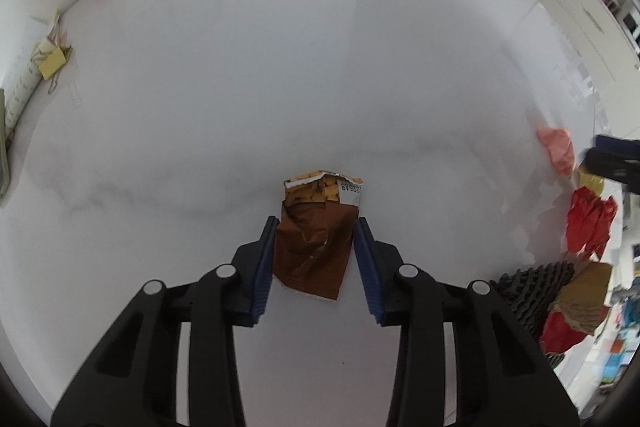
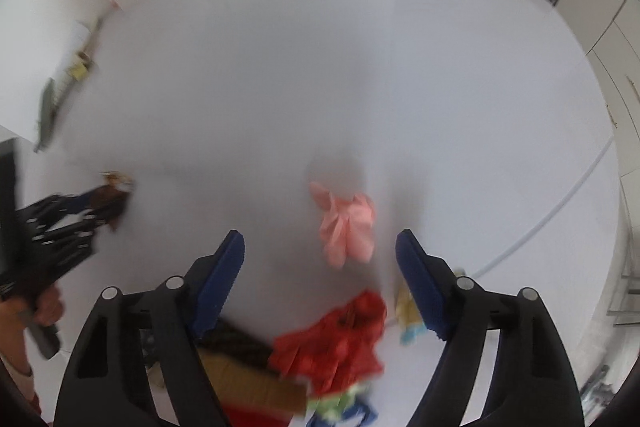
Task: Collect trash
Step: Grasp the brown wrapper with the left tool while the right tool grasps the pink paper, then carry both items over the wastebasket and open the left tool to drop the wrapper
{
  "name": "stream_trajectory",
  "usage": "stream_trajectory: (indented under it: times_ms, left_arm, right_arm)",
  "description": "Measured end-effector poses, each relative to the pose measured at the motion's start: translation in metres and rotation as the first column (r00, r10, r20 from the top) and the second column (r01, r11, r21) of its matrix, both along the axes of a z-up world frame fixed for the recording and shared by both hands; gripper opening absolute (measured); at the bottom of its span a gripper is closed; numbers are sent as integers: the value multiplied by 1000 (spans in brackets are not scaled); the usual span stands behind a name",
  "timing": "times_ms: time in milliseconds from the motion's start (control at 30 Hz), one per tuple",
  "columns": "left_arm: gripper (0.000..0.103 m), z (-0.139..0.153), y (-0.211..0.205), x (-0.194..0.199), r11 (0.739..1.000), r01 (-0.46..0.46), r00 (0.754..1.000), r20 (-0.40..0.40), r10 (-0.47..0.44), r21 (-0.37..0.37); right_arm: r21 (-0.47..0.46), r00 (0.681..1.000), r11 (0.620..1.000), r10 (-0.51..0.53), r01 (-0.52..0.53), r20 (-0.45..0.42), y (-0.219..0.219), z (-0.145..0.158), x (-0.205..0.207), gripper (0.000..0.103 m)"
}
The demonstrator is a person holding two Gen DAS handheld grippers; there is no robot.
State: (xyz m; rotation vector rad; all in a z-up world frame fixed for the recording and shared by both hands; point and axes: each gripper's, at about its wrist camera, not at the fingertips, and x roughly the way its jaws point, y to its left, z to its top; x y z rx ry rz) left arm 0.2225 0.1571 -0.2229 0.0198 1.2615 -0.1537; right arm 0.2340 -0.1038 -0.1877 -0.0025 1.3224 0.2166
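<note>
We note wide bare bench (image 1: pixel 280 67) ahead. Left hand-held gripper (image 1: pixel 315 227) clamped on brown wrapper (image 1: pixel 314 247), printed "225 AB". Right hand-held gripper (image 2: pixel 320 243) jaws apart, above pink wad (image 2: pixel 348 227); red wrapper (image 2: pixel 336 343) near bench edge.

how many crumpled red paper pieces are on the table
2 in the left wrist view, both at the table's right edge: one crumpled red paper beside the pink scrap, another red piece nearer, partly under brown cardboard. More may be hidden.
</note>
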Motion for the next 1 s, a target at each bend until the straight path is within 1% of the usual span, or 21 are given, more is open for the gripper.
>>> stream_trajectory:
  times_ms: [67, 100, 133, 167, 233, 267, 300, 333, 400, 467, 600, 733, 800, 833, 933, 1000]
  left_arm:
    - [37, 0, 2, 0, 1000, -14, 1000, -1, 14, -3]
    - [37, 0, 3, -1, 1000, -17, 1000, -1, 17, 0]
    - [37, 1, 3, -1, 1000, -17, 1000, 2, 17, 2]
    - [37, 1, 4, -2, 1000, -17, 1000, 6, 17, 5]
    - [36, 2, 4, -5, 1000, -24, 1000, 11, 24, 5]
    - [35, 3, 5, -5, 1000, -27, 1000, 12, 27, 4]
    - [35, 3, 7, -6, 1000, -30, 999, 12, 30, 2]
    - [28, 3, 9, -3, 999, -34, 999, 12, 34, -1]
    - [28, 4, 12, -3, 999, -30, 1000, 5, 30, -10]
    - [28, 10, 6, -5, 1000, -20, 1000, 5, 20, -3]
    - [28, 26, -3, -16, 1000, 7, 999, 44, -7, -12]
    - [28, 47, -6, -32, 998, 28, 997, 72, -24, -53]
    - [28, 57, -14, -42, 997, 50, 995, 89, -44, -61]
    - [28, 64, -19, -48, 996, 64, 994, 98, -57, -62]
    - [28, 88, -39, -72, 989, 134, 983, 133, -124, -69]
    - [28, 108, -62, -99, 978, 198, 969, 161, -186, -66]
  right_arm:
    - [-26, 999, 1000, 7, -8, -32, 2, -13, 7, 68]
    - [-47, 998, 999, 1, -4, -56, 2, -21, 11, 61]
    - [-54, 998, 999, -4, 0, -68, 2, -25, 12, 58]
    - [-54, 997, 999, -9, 5, -78, 2, -28, 13, 52]
    - [-52, 998, 999, -11, 8, -65, 2, -27, 13, 36]
    - [-46, 998, 999, -11, 8, -66, 2, -26, 13, 32]
    - [-41, 998, 999, -12, 10, -62, 2, -25, 13, 32]
    - [-34, 998, 999, -15, 13, -58, 2, -23, 12, 31]
    - [-28, 999, 999, -17, 15, -47, 1, -17, 10, 31]
    - [-15, 999, 1000, -26, 26, -24, -1, -7, 5, 31]
    - [23, 998, 999, -48, 47, 30, -10, 22, -14, 31]
    - [80, 990, 993, -90, 82, 104, -30, 64, -57, 31]
    - [106, 985, 989, -113, 99, 133, -44, 80, -71, 31]
    - [125, 981, 986, -127, 109, 149, -53, 89, -88, 31]
    - [181, 971, 975, -164, 132, 172, -81, 106, -132, 31]
    - [203, 966, 967, -189, 152, 178, -95, 113, -160, 31]
